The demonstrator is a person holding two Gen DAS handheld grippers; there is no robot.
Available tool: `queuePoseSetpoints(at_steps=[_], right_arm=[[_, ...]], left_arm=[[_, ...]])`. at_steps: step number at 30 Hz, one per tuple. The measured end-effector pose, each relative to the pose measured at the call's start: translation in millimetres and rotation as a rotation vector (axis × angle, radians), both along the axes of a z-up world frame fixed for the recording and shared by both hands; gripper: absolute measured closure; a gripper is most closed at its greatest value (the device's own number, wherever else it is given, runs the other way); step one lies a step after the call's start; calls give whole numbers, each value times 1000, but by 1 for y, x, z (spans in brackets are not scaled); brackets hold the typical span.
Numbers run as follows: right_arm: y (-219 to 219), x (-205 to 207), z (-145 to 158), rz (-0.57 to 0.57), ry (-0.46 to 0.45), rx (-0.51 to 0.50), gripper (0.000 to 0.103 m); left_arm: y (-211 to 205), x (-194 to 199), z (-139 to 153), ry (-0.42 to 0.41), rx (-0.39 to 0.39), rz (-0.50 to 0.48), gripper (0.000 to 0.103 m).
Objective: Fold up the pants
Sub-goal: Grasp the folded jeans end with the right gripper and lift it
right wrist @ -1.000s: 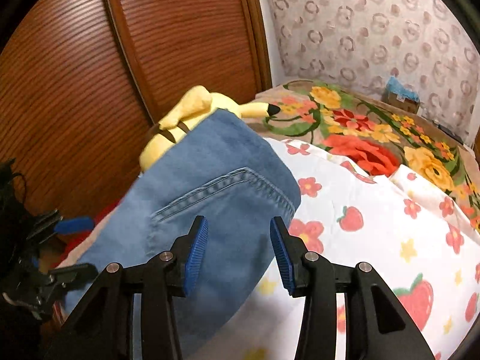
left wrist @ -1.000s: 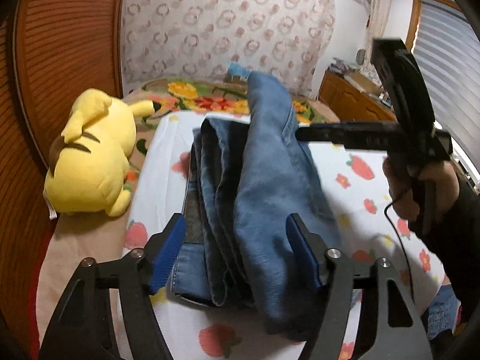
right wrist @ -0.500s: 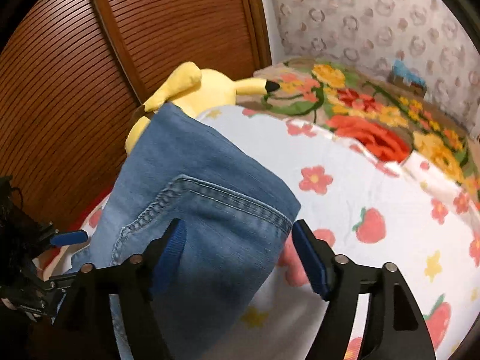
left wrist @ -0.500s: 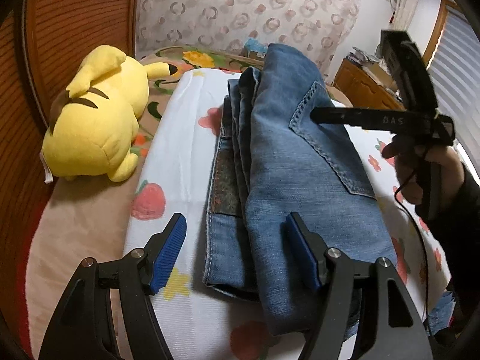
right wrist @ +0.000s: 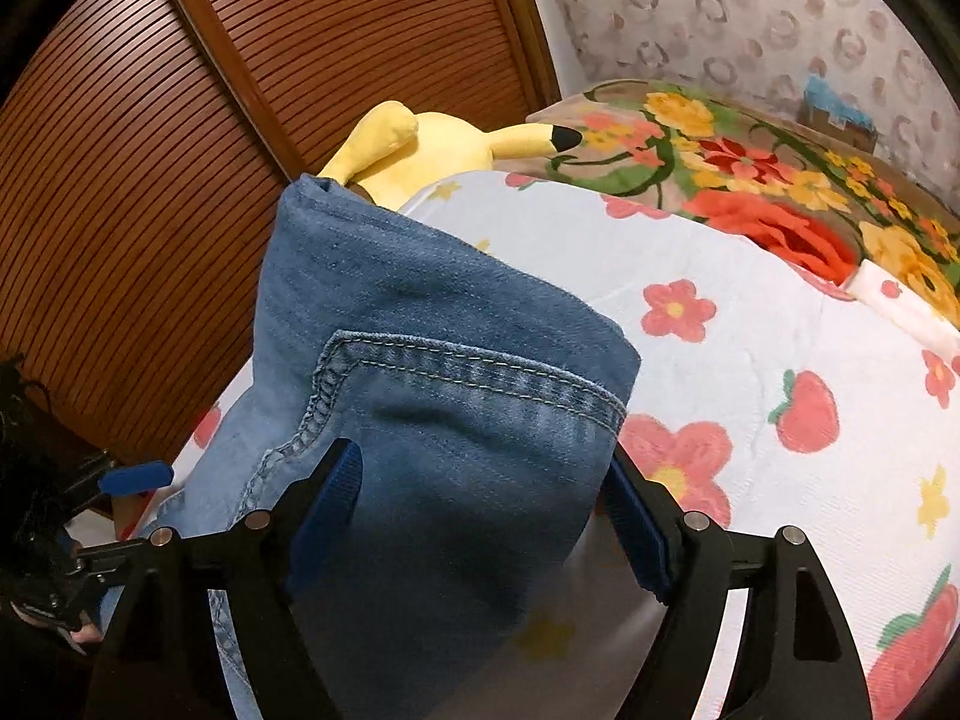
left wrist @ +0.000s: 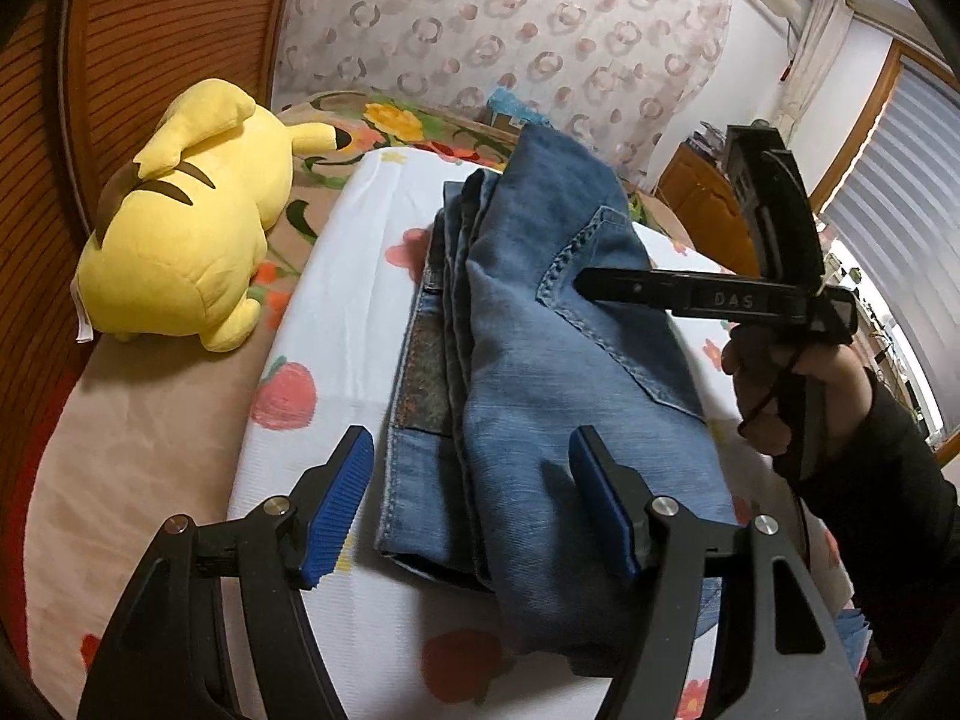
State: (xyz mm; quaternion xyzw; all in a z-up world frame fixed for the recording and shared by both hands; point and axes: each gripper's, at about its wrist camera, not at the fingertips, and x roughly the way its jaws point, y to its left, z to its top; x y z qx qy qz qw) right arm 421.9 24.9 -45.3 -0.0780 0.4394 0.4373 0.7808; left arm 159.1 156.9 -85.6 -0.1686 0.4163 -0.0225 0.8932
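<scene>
The blue jeans [left wrist: 540, 372] lie folded in a stack on a white strawberry-print sheet [left wrist: 354, 300]; a back pocket faces up. My left gripper [left wrist: 474, 498] is open, its blue pads on either side of the stack's near end, holding nothing. My right gripper [right wrist: 480, 516] is open wide, with the folded jeans [right wrist: 444, 372] in front of and between its fingers, not clamped. In the left wrist view the right gripper [left wrist: 585, 285] reaches over the pocket from the right, held by a hand in a black sleeve.
A yellow Pikachu plush [left wrist: 186, 240] lies left of the jeans by the brown slatted wardrobe doors [right wrist: 180, 120]. A floral blanket [right wrist: 750, 168] covers the far end of the bed. A wooden dresser [left wrist: 702, 210] and a window with blinds stand at right.
The top layer of jeans has been laid down onto the stack. My right gripper has opened from nearly closed to wide. My left gripper has drawn back slightly, still open.
</scene>
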Motion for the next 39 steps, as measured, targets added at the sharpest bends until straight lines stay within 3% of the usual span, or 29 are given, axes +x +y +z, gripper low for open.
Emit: queuePoseSetpoints(at_steps=[7, 11, 13, 15, 18, 21, 24, 32, 39], right_arm=[[-7, -8, 1, 10, -7, 2, 22], [-9, -11, 1, 17, 3, 18, 30], [-10, -12, 2, 13, 1, 25, 37], [-13, -13, 5, 10, -1, 38, 54], [-17, -18, 8, 18, -1, 67, 69], [-19, -27, 13, 24, -29, 88, 79], [-25, -37, 23, 30, -53, 126, 82], [-37, -60, 60, 55, -124, 218, 83], [-31, -53, 76, 51, -180, 247, 83]], left_arm=[[1, 6, -20, 48, -48, -10, 34], [1, 3, -20, 32, -61, -1, 37], [0, 1, -18, 22, -77, -6, 48], [-1, -1, -16, 10, -77, -13, 57], [-6, -3, -12, 2, -61, -25, 66], [-6, -8, -6, -23, -57, -27, 79], [-6, -12, 2, -50, -66, -35, 88], [-1, -19, 29, -132, -35, -25, 90], [23, 6, 52, -199, 9, -7, 90]])
